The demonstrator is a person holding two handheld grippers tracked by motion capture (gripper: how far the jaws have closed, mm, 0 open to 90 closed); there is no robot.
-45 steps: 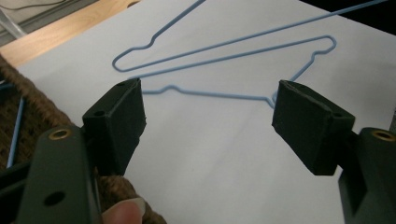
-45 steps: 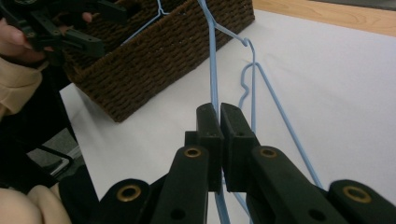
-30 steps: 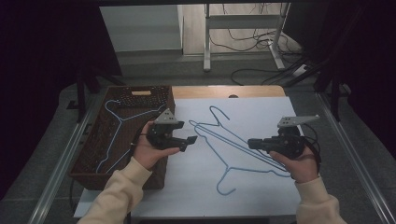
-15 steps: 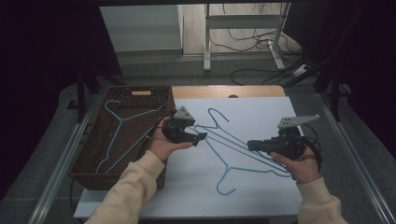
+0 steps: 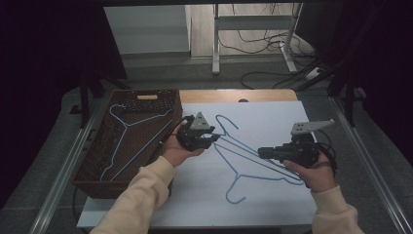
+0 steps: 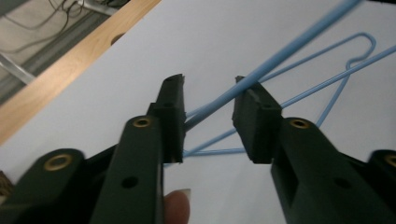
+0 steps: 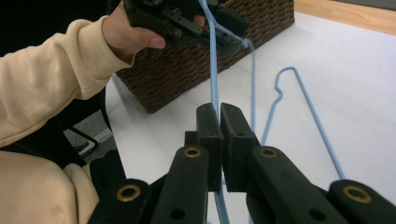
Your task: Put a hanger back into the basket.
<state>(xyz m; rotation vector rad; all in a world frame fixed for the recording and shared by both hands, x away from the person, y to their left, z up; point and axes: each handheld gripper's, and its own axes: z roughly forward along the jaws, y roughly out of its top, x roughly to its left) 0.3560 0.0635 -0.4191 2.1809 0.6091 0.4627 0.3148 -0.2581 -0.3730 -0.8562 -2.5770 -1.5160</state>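
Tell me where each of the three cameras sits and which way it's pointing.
High view: fixed above the person's side, looking forward and down at the white table, basket and blue hanger; both forearms enter from below.
Left gripper view: rides the left tongs, jaws astride a hanger wire, not pressing it.
Right gripper view: rides the right tongs, shut on the wire, facing the basket and the left hand.
All views share the hanger.

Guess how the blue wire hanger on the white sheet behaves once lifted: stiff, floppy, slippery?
The blue wire hanger is thin wire, so probably light and springy. Pinched by the right gripper at one point, it may pivot. Smooth wire sits between the left gripper's pads, which have just been closing; it could slip.
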